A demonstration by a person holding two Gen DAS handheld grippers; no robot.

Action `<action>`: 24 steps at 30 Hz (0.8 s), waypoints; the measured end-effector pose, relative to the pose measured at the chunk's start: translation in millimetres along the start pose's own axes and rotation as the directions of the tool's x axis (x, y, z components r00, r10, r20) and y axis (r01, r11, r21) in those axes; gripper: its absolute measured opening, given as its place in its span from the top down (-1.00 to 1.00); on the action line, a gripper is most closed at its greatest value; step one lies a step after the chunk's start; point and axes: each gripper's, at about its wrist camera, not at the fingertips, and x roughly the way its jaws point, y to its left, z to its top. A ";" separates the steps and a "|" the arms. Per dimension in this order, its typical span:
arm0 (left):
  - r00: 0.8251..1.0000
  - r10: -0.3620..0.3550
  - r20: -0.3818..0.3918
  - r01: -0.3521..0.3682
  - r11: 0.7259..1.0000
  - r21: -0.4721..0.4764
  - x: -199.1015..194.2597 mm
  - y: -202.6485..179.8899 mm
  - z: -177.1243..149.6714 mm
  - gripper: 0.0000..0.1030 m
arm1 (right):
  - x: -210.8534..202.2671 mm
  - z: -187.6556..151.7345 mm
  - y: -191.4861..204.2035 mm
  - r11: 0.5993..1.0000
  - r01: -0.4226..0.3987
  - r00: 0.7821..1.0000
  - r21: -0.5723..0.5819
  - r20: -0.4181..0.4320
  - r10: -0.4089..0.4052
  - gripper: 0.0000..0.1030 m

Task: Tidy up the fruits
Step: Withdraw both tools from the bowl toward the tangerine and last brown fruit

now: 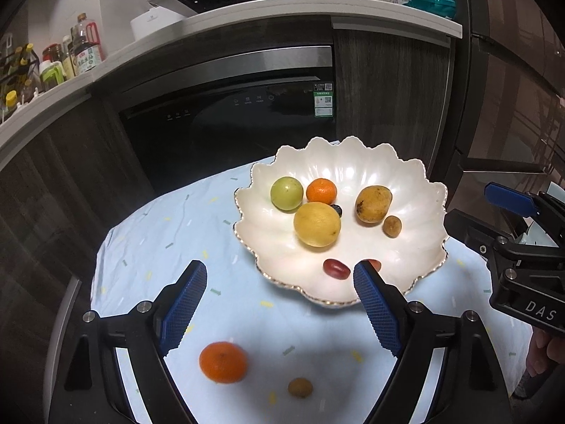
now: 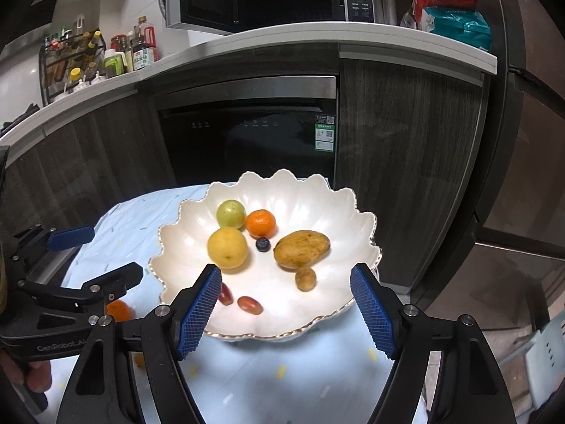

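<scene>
Left wrist view, left gripper: jaws spread wide, holding nothing, above the table's near part
Loose fruit: a tangerine and a small brown fruit lie on the blue cloth near the table's front edge, apart from the white scalloped bowl
Right wrist view, right gripper: fingers apart, empty, over the bowl's near rim
Bowl contents: green fruit, orange, lemon, blueberry, mango, two red grapes
Step, as I judge: gathering the last loose pieces
Next move: lower the left gripper around the tangerine, close gently, carry it to the bowl
</scene>
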 end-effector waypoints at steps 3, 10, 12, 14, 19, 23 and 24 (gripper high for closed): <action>1.000 0.004 0.002 -0.004 1.000 -0.003 -5.5 1.3 -3.7 -0.66 | -4.8 -1.5 3.6 1.000 -0.002 1.000 -0.005 0.002 0.002 -0.48; 1.000 0.013 0.010 -0.013 1.000 -0.006 -18.0 6.3 -9.4 -0.66 | -15.0 -2.0 12.1 1.000 -0.008 1.000 -0.019 0.009 0.008 -0.48; 1.000 0.017 0.015 -0.016 1.000 -0.008 -21.5 8.0 -10.0 -0.66 | -18.2 -1.8 15.3 1.000 -0.010 1.000 -0.025 0.013 0.010 -0.48; 1.000 0.019 0.019 -0.019 1.000 -0.010 -25.5 9.9 -11.2 -0.66 | -21.3 -1.4 17.8 0.999 -0.013 1.000 -0.029 0.019 0.013 -0.48; 0.999 0.027 0.024 -0.027 1.000 -0.013 -34.2 14.4 -16.2 -0.66 | -27.7 -1.9 24.9 0.999 -0.018 0.999 -0.035 0.027 0.019 -0.48; 0.999 0.035 0.026 -0.035 0.999 -0.011 -39.7 18.4 -21.2 -0.66 | -31.0 -5.2 31.2 0.999 -0.028 0.999 -0.040 0.030 0.029 -0.48; 0.999 0.040 0.027 -0.040 0.999 -0.010 -41.1 19.6 -22.6 -0.66 | -31.4 -6.1 32.7 0.999 -0.030 0.999 -0.041 0.030 0.031 -0.48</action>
